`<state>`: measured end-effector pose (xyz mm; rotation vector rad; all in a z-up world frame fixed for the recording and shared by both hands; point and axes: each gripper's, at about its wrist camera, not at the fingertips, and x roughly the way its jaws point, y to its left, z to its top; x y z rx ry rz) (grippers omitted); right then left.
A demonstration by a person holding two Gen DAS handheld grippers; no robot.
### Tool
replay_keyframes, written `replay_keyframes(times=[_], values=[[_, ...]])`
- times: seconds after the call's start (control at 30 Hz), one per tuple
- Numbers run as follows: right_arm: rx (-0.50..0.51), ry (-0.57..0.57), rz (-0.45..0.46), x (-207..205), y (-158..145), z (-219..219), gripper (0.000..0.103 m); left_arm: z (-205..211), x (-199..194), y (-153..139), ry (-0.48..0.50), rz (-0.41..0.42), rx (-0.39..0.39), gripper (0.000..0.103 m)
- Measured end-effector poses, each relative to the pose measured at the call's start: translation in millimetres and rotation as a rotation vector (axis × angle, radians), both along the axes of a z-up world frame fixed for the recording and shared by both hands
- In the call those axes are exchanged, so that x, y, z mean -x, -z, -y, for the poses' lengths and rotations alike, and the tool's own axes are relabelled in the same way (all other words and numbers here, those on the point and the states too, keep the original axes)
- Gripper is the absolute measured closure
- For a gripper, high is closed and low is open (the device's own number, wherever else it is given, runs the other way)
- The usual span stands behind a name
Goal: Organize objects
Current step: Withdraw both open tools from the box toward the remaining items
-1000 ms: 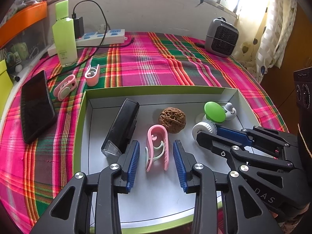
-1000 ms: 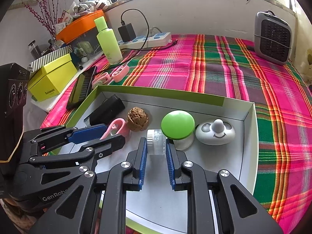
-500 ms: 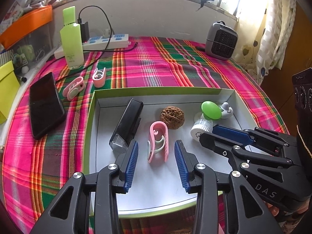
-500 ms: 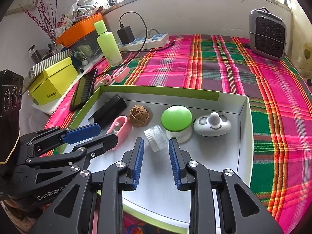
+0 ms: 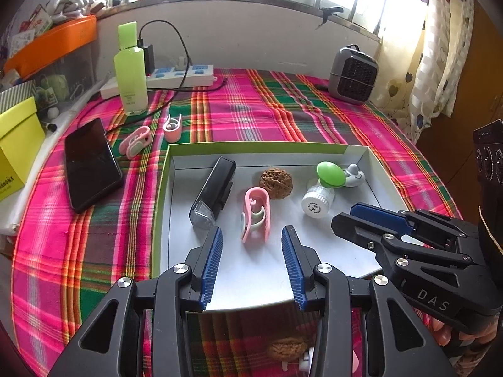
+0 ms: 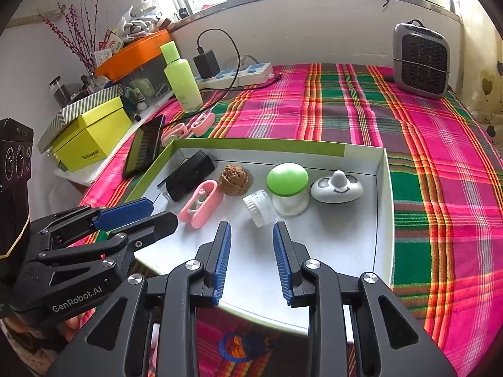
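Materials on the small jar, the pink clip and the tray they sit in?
Small jar: clear plastic by the look, see-through wall, ribbed white cap. Pink clip: smooth moulded plastic, slight sheen, paler inner piece. Tray: likely cardboard, thin folded walls, matte white inside, green outside.

The tray's (image 6: 385,194) near half lies bare. Its far half is crowded: torch (image 6: 188,179), clip (image 6: 201,204), walnut (image 6: 234,179), jar (image 6: 259,207), mushroom (image 6: 287,188). Something, perhaps another walnut (image 5: 286,348), sits below the tray's near edge.

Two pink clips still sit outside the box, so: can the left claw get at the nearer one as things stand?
Probably yes. The left claw is open and empty, and the pink clip lies uncovered on the cloth between the phone and box.
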<state>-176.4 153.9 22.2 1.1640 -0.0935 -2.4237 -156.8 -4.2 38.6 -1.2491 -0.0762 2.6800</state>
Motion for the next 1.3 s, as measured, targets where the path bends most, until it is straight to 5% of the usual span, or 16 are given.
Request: replay_keyframes(times=[1.3], values=[[-0.042,0.034,-0.105,-88,-16,-3,0.064,7,-84,-10,-0.035,-0.086,0.023,0.061]])
